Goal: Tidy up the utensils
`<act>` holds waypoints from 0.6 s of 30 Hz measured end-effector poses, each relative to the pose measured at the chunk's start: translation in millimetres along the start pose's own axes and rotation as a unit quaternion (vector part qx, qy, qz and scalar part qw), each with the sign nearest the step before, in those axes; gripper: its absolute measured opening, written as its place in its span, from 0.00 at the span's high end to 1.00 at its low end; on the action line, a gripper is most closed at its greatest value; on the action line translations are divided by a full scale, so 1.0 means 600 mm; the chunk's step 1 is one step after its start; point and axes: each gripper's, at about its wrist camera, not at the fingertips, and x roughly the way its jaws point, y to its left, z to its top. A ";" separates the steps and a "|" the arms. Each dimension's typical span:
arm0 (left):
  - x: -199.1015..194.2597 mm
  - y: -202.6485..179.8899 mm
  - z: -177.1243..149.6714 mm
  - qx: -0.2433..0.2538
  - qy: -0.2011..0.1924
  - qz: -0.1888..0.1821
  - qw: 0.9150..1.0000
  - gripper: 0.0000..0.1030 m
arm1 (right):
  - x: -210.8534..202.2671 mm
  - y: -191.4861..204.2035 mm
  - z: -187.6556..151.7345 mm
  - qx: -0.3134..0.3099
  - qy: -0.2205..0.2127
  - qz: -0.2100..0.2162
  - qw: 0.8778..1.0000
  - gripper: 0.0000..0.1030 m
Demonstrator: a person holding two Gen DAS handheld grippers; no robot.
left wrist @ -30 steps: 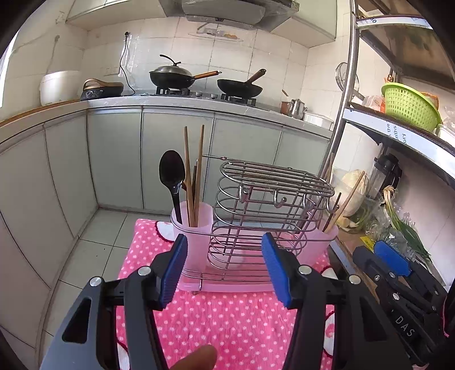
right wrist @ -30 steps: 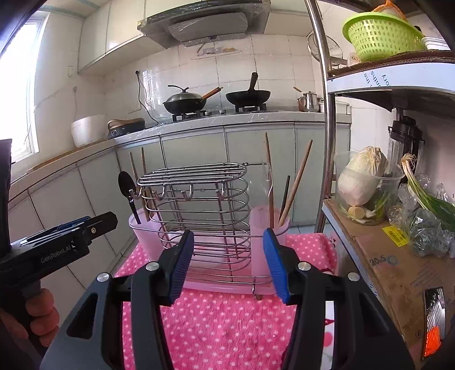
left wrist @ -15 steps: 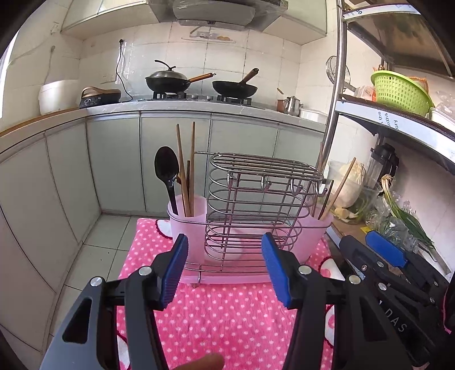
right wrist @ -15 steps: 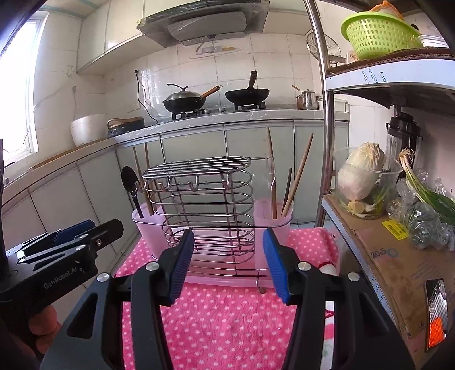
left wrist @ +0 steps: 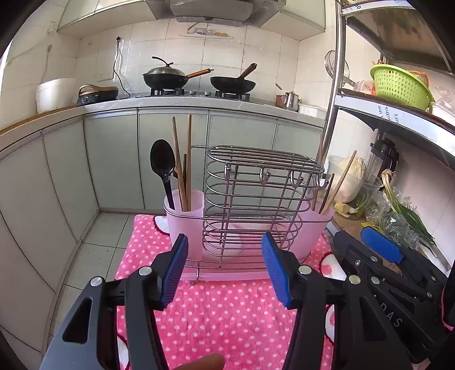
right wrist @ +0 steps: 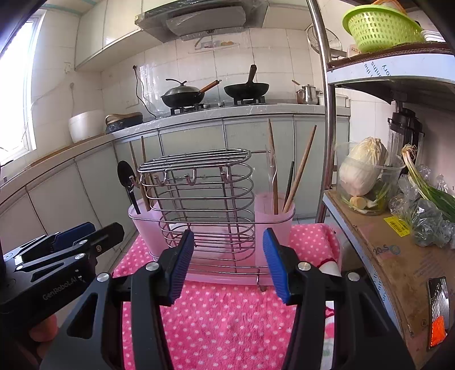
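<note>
A wire utensil rack (left wrist: 256, 199) with a pink plastic base stands on a pink dotted cloth (left wrist: 227, 313). Its left pink cup (left wrist: 184, 210) holds a black spoon (left wrist: 162, 165) and wooden chopsticks (left wrist: 182, 159). Its right cup (right wrist: 274, 216) holds more chopsticks (right wrist: 301, 168) and a thin dark utensil. My left gripper (left wrist: 224, 270) is open and empty, a little in front of the rack. My right gripper (right wrist: 229, 266) is open and empty, also just in front of the rack (right wrist: 204, 199). Each gripper shows at the edge of the other's view.
A metal shelf unit (right wrist: 327, 113) stands to the right with a cabbage in a clear tub (right wrist: 364, 173), green onions (right wrist: 426, 190) and a green basket (right wrist: 381, 25). A counter with two woks (left wrist: 199, 79) runs behind. Tiled floor lies to the left.
Both grippers have pulled back and risen slightly from the rack, so it looks smaller and lower. Both stay open and empty.
</note>
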 end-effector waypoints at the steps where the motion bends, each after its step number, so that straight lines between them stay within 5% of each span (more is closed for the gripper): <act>1: 0.001 0.000 0.000 0.000 0.001 0.001 1.000 0.48 | 0.001 0.000 0.000 0.000 0.000 0.000 1.000 0.50; 18: 0.003 -0.002 -0.001 0.004 0.003 -0.002 1.000 0.48 | 0.007 0.007 0.001 -0.005 0.004 0.002 1.000 0.50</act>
